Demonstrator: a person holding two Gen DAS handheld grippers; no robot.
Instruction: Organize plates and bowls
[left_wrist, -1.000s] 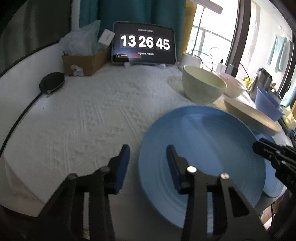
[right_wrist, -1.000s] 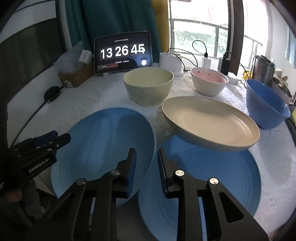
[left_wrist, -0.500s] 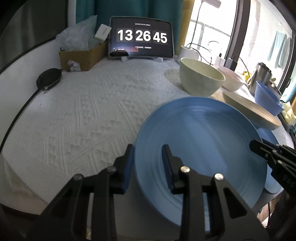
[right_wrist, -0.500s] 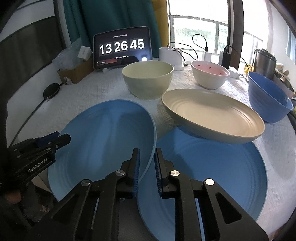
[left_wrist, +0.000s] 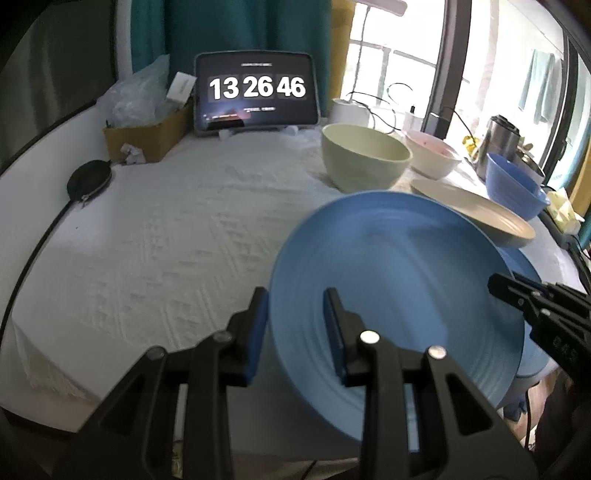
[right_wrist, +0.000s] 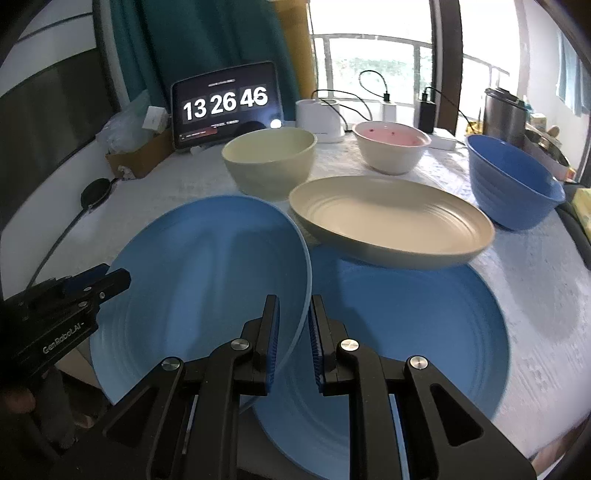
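With my left tongs (left_wrist: 295, 328) and right tongs (right_wrist: 293, 332) each straddling opposite rims of the tilted blue plate (right_wrist: 207, 280), not visibly clamped, uneven pull risks dropping it onto the lower blue plate (right_wrist: 406, 332).

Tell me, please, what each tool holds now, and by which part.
Both tools grip the same lifted blue plate by its rim: the left tool on the plate's left edge, the right tool on its right edge.

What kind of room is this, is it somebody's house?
Probably a room in a home, set up for recording. A table with a white cloth holds bowls and plates, a tablet clock stands at the back, and a window with a balcony railing lies behind teal curtains.
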